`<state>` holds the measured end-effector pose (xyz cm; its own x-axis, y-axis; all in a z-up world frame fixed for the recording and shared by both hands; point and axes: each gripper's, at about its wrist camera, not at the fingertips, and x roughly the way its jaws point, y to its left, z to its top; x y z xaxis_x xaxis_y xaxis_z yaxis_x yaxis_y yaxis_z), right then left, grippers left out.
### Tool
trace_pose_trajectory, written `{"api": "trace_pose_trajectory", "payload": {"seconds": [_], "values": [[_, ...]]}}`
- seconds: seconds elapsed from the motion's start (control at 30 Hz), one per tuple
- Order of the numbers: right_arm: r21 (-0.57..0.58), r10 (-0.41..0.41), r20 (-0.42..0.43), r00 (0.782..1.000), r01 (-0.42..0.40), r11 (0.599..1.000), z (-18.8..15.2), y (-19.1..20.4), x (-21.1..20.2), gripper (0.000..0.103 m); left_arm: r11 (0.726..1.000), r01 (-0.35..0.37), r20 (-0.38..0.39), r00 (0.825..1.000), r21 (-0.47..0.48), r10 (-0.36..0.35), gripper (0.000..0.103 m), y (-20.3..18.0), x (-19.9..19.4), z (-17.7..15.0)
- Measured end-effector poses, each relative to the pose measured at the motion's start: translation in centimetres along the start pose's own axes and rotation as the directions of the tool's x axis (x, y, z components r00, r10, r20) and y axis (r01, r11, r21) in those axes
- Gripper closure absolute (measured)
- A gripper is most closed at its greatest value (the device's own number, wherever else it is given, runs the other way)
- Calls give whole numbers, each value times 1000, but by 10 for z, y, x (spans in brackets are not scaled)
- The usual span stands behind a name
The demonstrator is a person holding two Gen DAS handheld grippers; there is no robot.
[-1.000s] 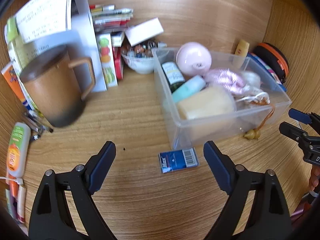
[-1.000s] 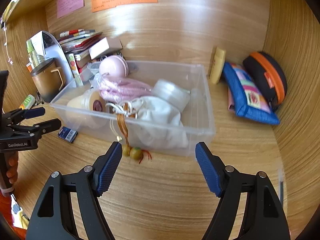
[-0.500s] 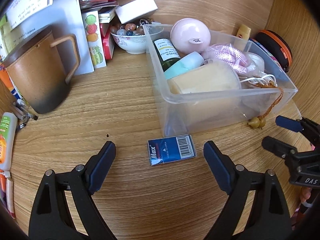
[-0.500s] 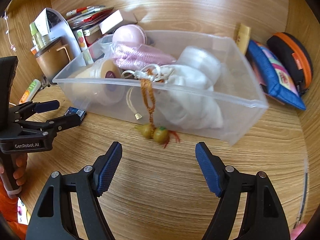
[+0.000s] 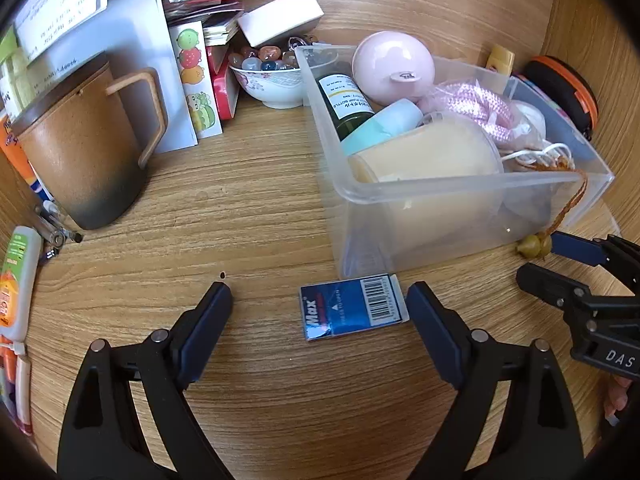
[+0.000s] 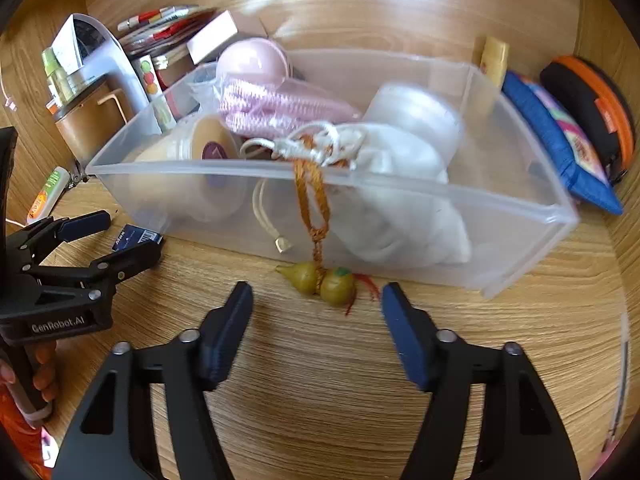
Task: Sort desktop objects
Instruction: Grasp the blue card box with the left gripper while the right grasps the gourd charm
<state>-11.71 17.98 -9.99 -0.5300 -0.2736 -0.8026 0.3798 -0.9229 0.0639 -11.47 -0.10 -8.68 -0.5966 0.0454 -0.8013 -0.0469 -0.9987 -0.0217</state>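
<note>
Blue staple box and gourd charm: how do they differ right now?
The blue staple box is flat, rectangular and lies loose on the desk; the gourd charm is rounded, yellow-green and tied to an orange cord hanging over the rim of the clear bin. Both sit on the desk just outside the bin, each between open tongs.

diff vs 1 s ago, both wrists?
Both grippers came down toward the desk. The left gripper now straddles the blue box, jaws open, not touching. The right gripper closed in on the gourd charm, jaws just narrowing, nothing gripped. Clear bin and its contents unchanged.
</note>
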Motion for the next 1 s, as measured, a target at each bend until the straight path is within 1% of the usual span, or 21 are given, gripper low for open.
{"api": "trace_pose_trajectory", "payload": {"seconds": [0.07,0.1,0.27,0.4,0.43,0.5,0.57,0.6,0.67,0.77,0.83,1.0], "values": [[8,7,-1,1000,-7,1000,1,0,0,45,1000,1,0,1000,1,-1,14,1,0,1],[12,10,0,1000,-10,1000,2,0,0,49,1000,1,1,1000,-1,-1,14,1,0,0],[-3,-6,6,1000,6,1000,3,2,-1,59,1000,-6,6,1000,-7,6,22,2,-1,1],[-1,-1,12,1000,1,1000,4,-2,-1,69,1000,-7,9,1000,-10,7,25,3,-2,1],[1,-1,14,1000,0,1000,3,-3,-1,71,1000,-9,10,1000,-9,9,26,3,-2,1],[5,7,16,1000,-7,1000,2,-4,-1,72,1000,-12,12,1000,-10,12,29,3,-3,0],[9,13,17,1000,-13,1000,2,-3,0,72,1000,-17,16,1000,-15,18,35,4,-4,-1],[10,14,17,1000,-15,1000,2,-3,1,72,1000,-17,18,1000,-17,17,36,5,-5,-2],[16,21,17,1000,-21,1000,2,-3,1,73,1000,-18,23,1000,-24,18,44,6,-7,-3],[21,30,19,999,-30,999,1,-5,0,73,999,-19,30,999,-45,20,52,11,-9,-4],[23,38,24,999,-39,999,1,-6,-2,73,998,-14,35,999,-61,16,56,15,-10,-4],[22,48,51,998,-49,999,-1,-8,-12,73,996,13,44,999,-88,-9,56,19,-12,-5]]}}
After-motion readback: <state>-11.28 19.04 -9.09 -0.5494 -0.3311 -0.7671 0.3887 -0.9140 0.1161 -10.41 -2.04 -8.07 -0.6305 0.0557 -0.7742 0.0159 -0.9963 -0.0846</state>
